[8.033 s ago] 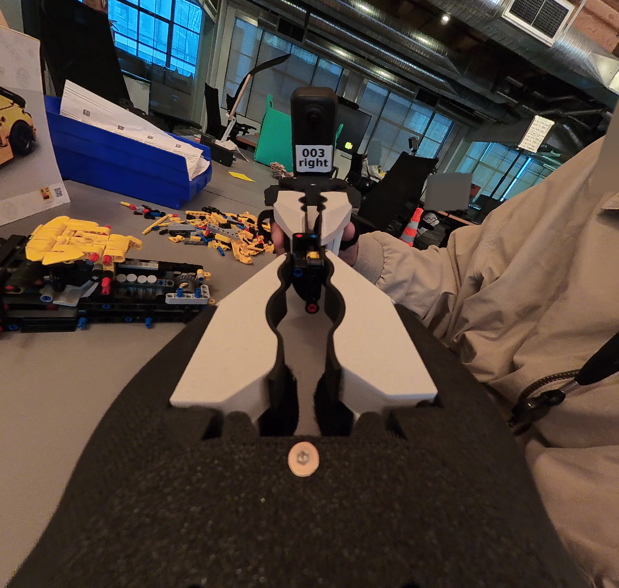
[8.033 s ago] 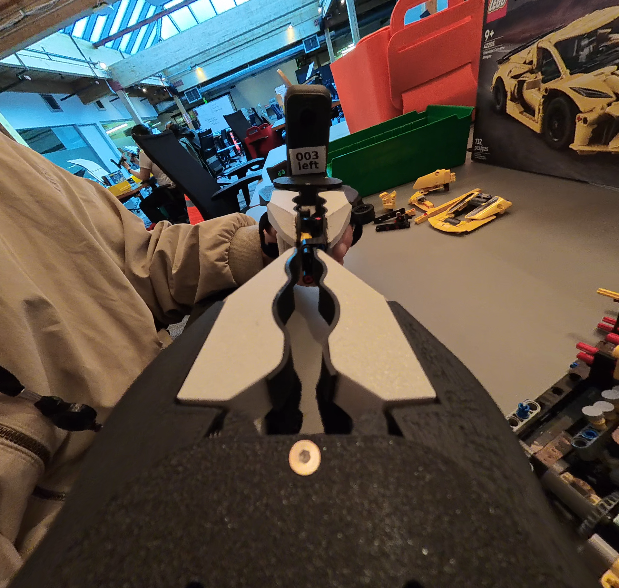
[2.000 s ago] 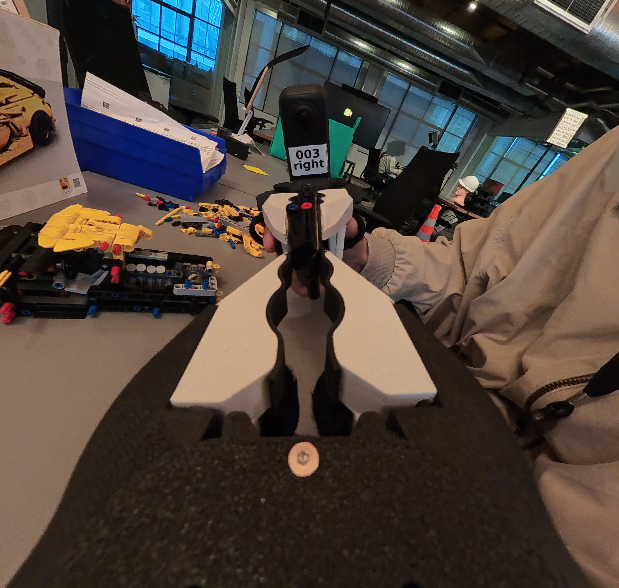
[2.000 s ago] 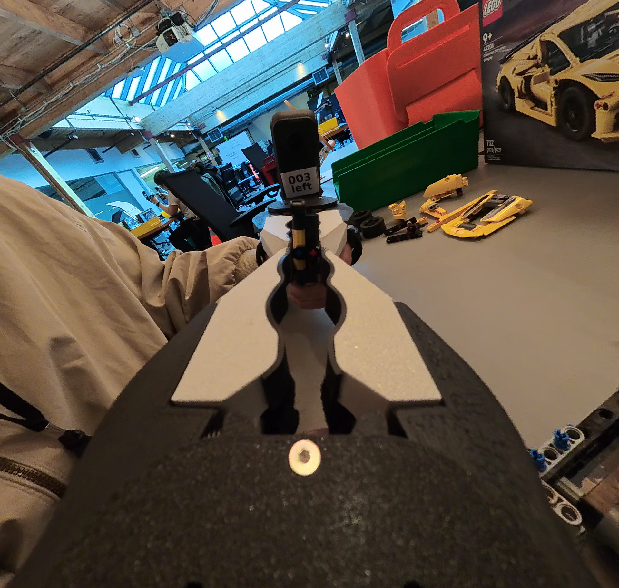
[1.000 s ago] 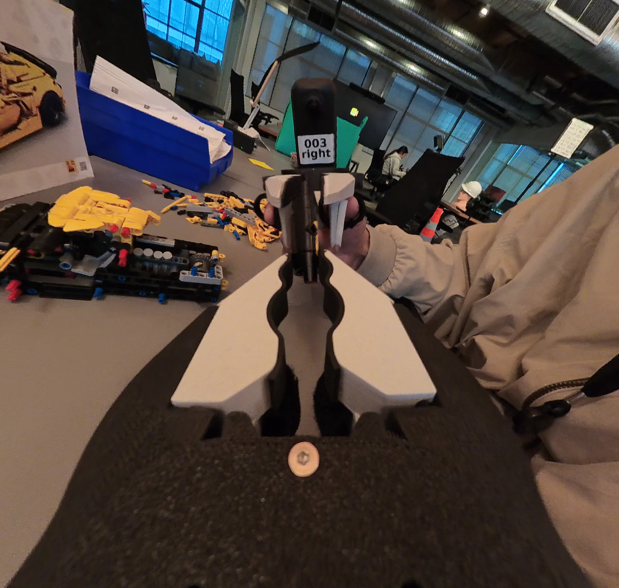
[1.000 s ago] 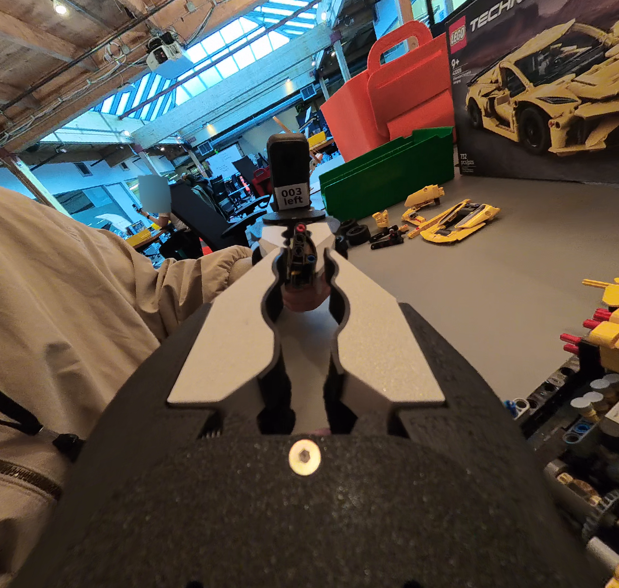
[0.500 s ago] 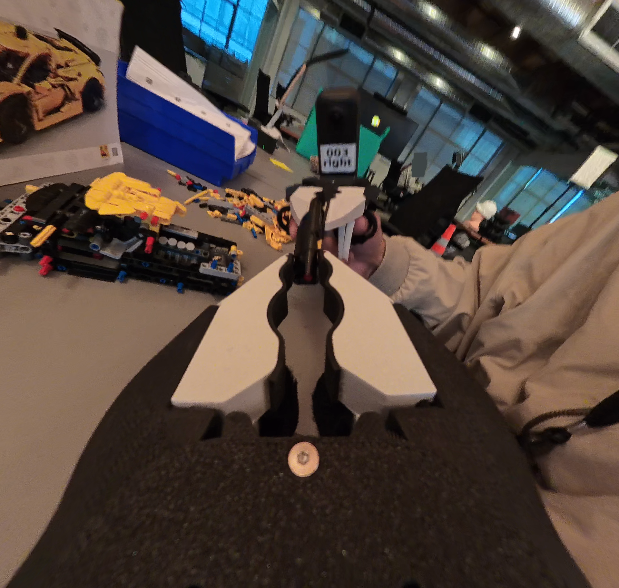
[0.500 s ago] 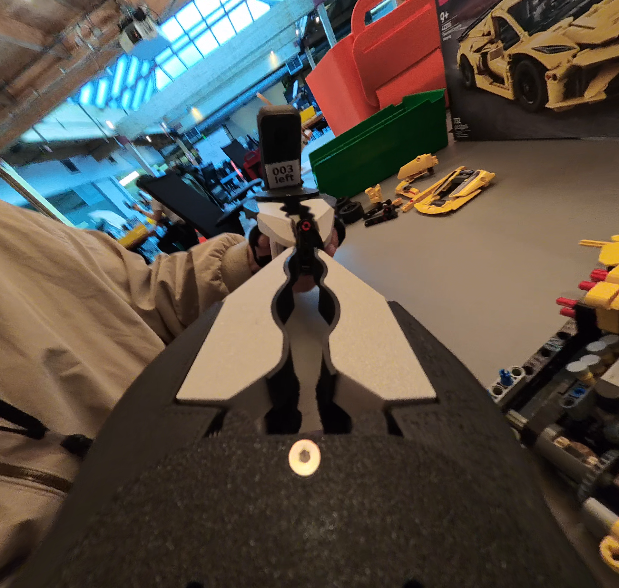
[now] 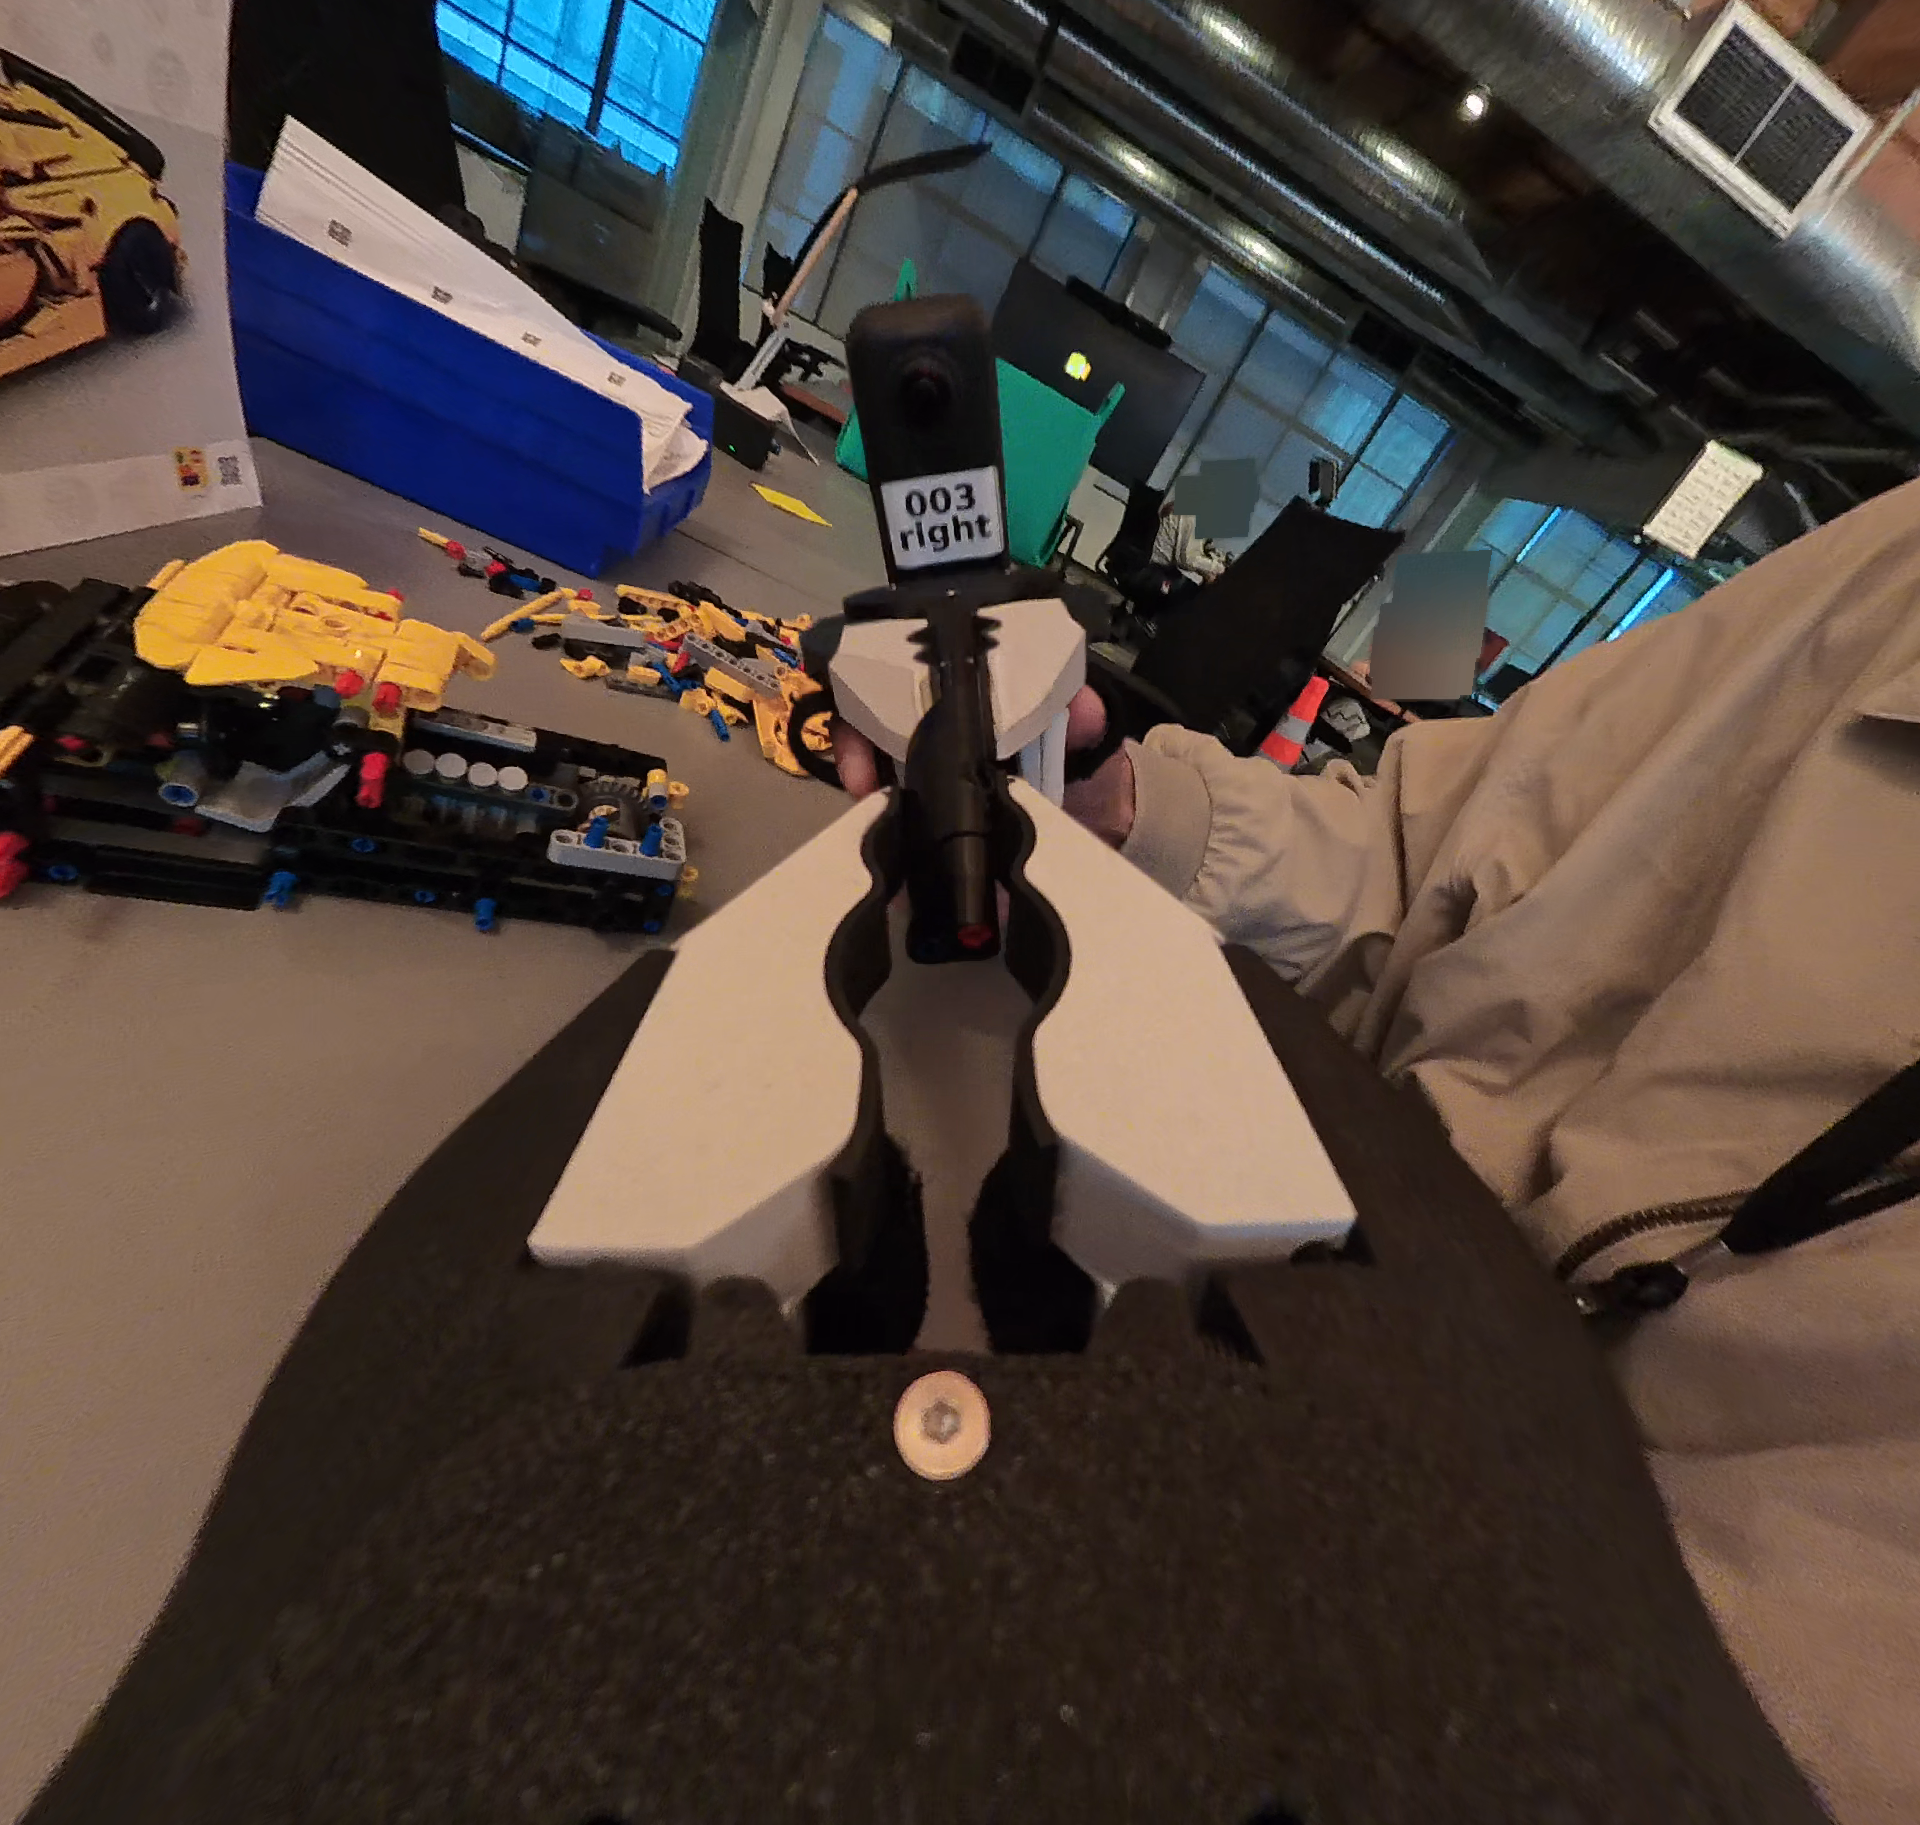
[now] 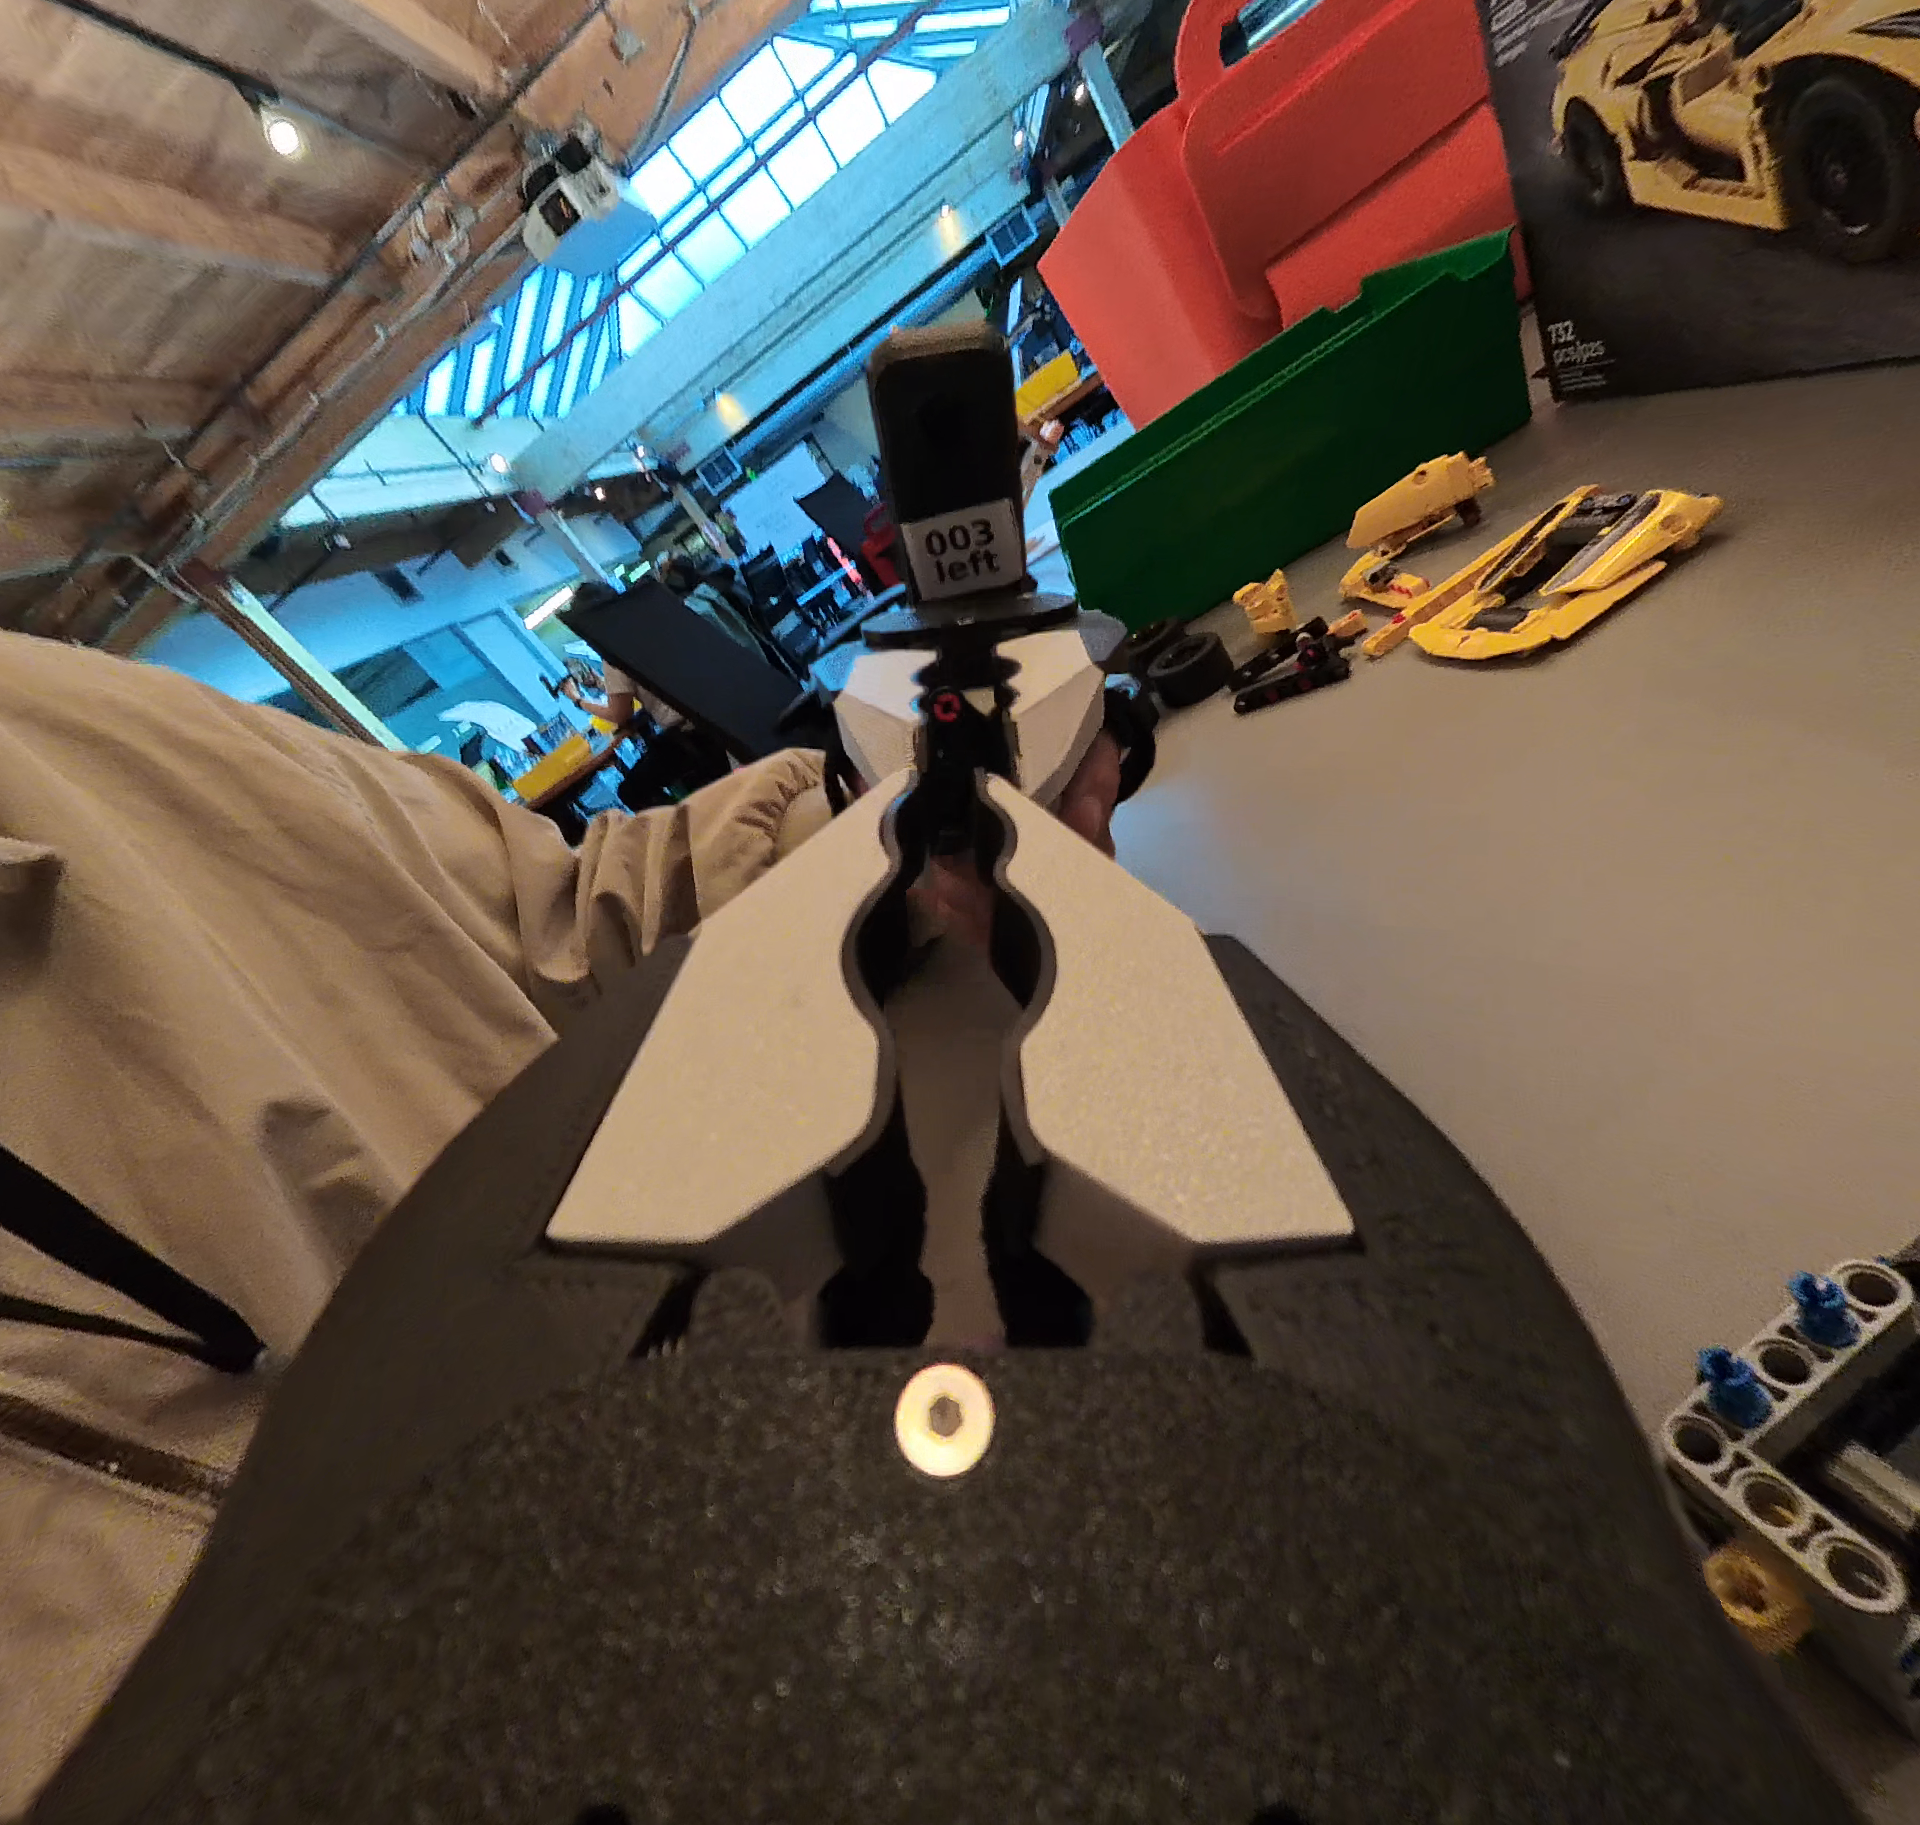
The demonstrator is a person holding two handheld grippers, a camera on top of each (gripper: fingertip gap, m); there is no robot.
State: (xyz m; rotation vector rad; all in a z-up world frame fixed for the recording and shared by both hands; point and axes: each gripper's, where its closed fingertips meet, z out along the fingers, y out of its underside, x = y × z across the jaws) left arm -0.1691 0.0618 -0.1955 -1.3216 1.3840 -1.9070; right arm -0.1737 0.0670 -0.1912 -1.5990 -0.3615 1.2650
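My two grippers face each other above a grey table, both closed on one small black brick assembly. In the left wrist view the assembly, with a red and a blue pin at its near end, sits between my left gripper's white fingers. The right gripper holds its far end. In the right wrist view my right gripper pinches the same black piece, which has a red pin on top. The left gripper is just beyond it. A person's hands in beige sleeves hold both.
A partly built black chassis with yellow bodywork lies at the left, with loose yellow pieces and a blue bin behind. The right wrist view shows a green bin, yellow panels, black wheels and a grey beam. Only a small space, under 4 cm, lies between the two pairs of fingers.
Both grippers have stayed closed on the black assembly and turned it between them. The red pin now points toward the left gripper. Both views have swung and tilted slightly.
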